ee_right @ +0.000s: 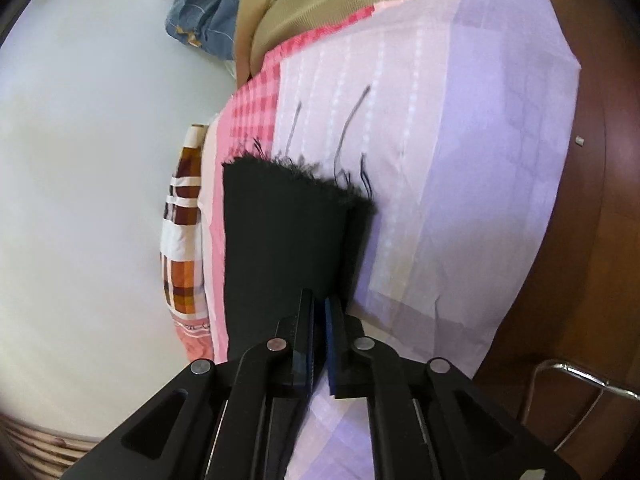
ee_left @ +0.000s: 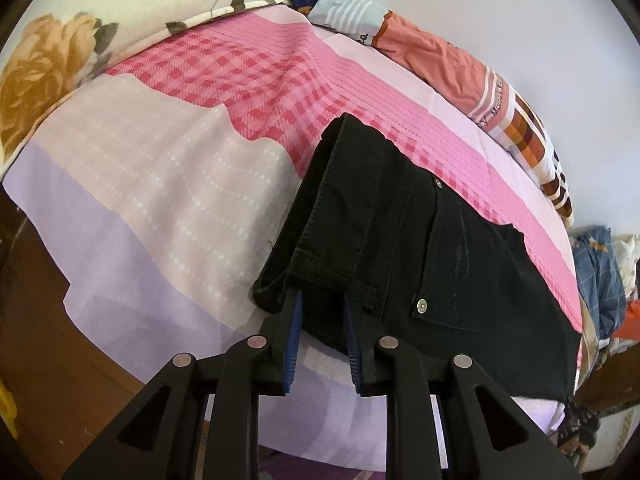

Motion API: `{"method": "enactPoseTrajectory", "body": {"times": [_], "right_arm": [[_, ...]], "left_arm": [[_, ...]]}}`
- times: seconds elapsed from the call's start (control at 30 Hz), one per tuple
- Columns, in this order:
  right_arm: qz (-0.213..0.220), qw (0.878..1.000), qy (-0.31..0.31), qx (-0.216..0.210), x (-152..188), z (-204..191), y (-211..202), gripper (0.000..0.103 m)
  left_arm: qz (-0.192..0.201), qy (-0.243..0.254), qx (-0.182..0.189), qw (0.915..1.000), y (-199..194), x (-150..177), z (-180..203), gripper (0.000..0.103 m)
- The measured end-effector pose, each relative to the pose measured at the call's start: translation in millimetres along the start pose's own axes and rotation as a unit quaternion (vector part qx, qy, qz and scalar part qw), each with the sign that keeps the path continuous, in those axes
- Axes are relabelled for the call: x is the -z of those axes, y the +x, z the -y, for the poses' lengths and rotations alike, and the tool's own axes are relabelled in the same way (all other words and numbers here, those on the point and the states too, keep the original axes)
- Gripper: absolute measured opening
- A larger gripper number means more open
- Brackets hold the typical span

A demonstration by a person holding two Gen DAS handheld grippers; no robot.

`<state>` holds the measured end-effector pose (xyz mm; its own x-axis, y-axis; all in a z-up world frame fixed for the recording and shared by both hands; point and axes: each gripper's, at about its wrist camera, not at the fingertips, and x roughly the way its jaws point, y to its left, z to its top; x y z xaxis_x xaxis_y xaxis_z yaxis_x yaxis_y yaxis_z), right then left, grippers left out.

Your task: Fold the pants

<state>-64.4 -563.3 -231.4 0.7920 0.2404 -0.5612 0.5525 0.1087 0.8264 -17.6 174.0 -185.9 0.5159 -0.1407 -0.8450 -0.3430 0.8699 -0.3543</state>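
Black pants (ee_left: 400,240) lie folded lengthwise on the pink and lilac bed sheet (ee_left: 160,200), waistband end nearest me in the left wrist view, with two rivets showing at a pocket. My left gripper (ee_left: 322,300) is shut on the thick waistband edge, and the fabric covers the tips of its blue pads (ee_left: 294,322). In the right wrist view the frayed leg hems of the pants (ee_right: 280,240) point away over the sheet (ee_right: 440,160). My right gripper (ee_right: 320,304) is shut on the near edge of the leg, its jaws almost together.
A floral pillow (ee_left: 60,60) and an orange patterned quilt (ee_left: 440,64) lie along the far side of the bed by the wall. A pile of clothes (ee_left: 600,272) sits past the bed's end. The wooden bed frame (ee_right: 580,240) and a metal bar (ee_right: 580,376) flank the right side.
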Motion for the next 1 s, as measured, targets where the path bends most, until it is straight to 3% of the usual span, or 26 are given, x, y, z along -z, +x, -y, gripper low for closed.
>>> {"method": "enactPoseTrajectory", "body": {"times": [0.17,0.3,0.53,0.6,0.67,0.77,0.87,0.93,1.0], "right_arm": [[0.025,0.999,-0.028,0.006,-5.0,-9.8,-8.3,0.005],[0.031,0.996,-0.070,0.038,-8.6,-27.7,-4.3,0.004],[0.027,0.997,-0.044,0.060,-10.0,-12.5,-1.2,0.002],[0.021,0.999,-0.018,0.046,-12.1,-5.2,-0.4,0.003],[0.036,0.998,0.010,0.049,-13.4,0.2,-10.3,0.010],[0.042,0.998,-0.003,0.039,-4.8,-17.1,-24.6,0.011],[-0.057,0.994,-0.092,-0.007,30.9,-69.1,0.6,0.011],[-0.194,0.972,-0.125,-0.053,81.8,-99.5,42.5,0.012],[-0.271,0.953,-0.123,-0.058,124.0,-109.9,71.9,0.012]], "left_arm": [[0.001,0.005,-0.004,1.0000,-0.3,0.3,1.3,0.023],[0.000,0.006,-0.003,1.0000,-0.4,0.9,1.8,0.023],[-0.010,0.014,-0.006,0.9998,-0.9,5.7,2.9,0.023],[-0.010,0.011,-0.005,0.9999,-0.1,6.3,2.9,0.023],[-0.009,0.011,-0.006,0.9999,-0.1,6.0,2.9,0.024],[-0.010,0.009,-0.012,0.9998,-3.7,5.8,4.0,0.025],[0.007,0.004,-0.021,0.9998,-14.6,6.0,8.3,0.027],[0.032,0.002,-0.028,0.9991,-24.4,5.5,13.3,0.027],[0.048,0.005,-0.019,0.9986,-29.8,4.6,18.3,0.032]]}}
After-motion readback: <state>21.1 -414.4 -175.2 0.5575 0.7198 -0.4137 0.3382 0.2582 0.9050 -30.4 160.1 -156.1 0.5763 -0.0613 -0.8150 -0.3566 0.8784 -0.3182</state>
